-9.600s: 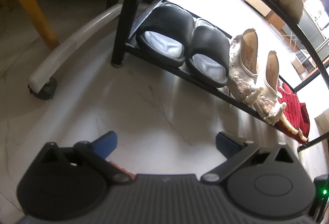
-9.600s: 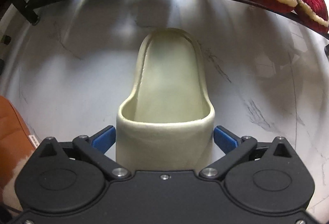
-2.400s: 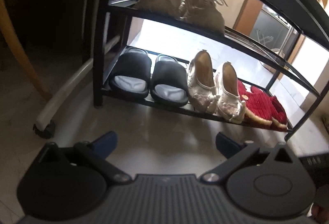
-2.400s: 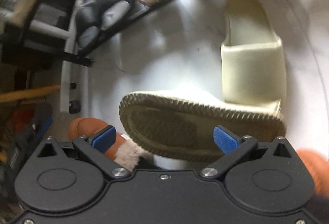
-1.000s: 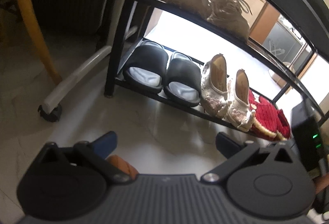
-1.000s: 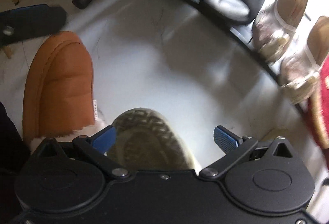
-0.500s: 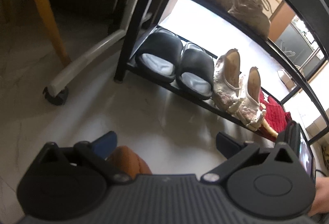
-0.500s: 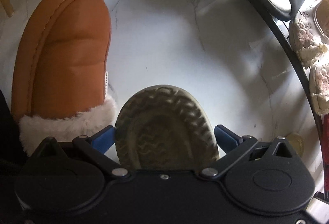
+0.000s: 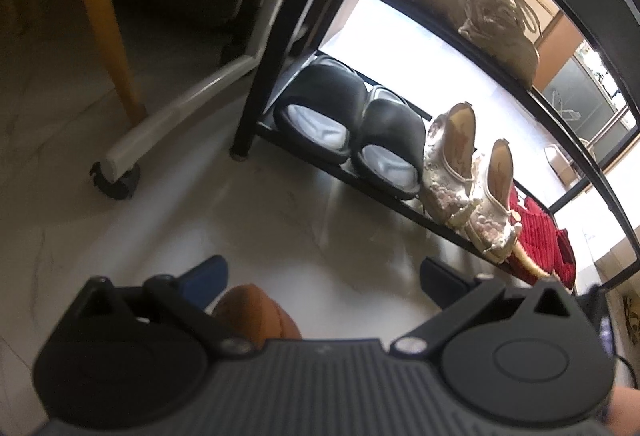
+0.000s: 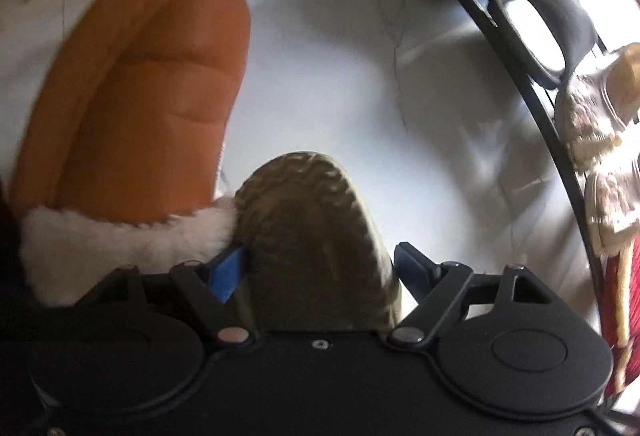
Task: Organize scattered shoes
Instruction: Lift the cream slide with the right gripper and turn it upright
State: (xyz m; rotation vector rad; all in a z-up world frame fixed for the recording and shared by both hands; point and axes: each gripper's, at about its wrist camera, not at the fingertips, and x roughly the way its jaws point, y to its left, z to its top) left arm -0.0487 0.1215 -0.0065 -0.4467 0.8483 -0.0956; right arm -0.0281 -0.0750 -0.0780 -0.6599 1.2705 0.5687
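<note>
Currently the right gripper (image 10: 318, 266) has just been closing its 2 blue-padded jaws around the overturned cream foam slide sandal (image 10: 316, 236), whose ridged sole faces the camera. The left pad touches the sandal's edge; contact at the right pad cannot be confirmed, so the grip is judged incomplete. The sandal lies on the pale marble floor (image 10: 360, 84), its heel end between the jaws, touching the white fleece cuff of the tan suede slipper (image 10: 136, 96) beside it.

The left gripper (image 9: 322, 276) stands spread and empty above the same floor, with the tan slipper's toe just below its left finger. Beyond it stands the black metal shoe rack (image 9: 360, 176), whose bottom shelf carries 2 black slides (image 9: 352, 124), 2 cream embroidered flats (image 9: 468, 176) and red velvet slippers (image 9: 540, 244).

Step in hand: securing the overturned sandal. The next move likely calls for full closure, then lifting and turning it sole-down.
</note>
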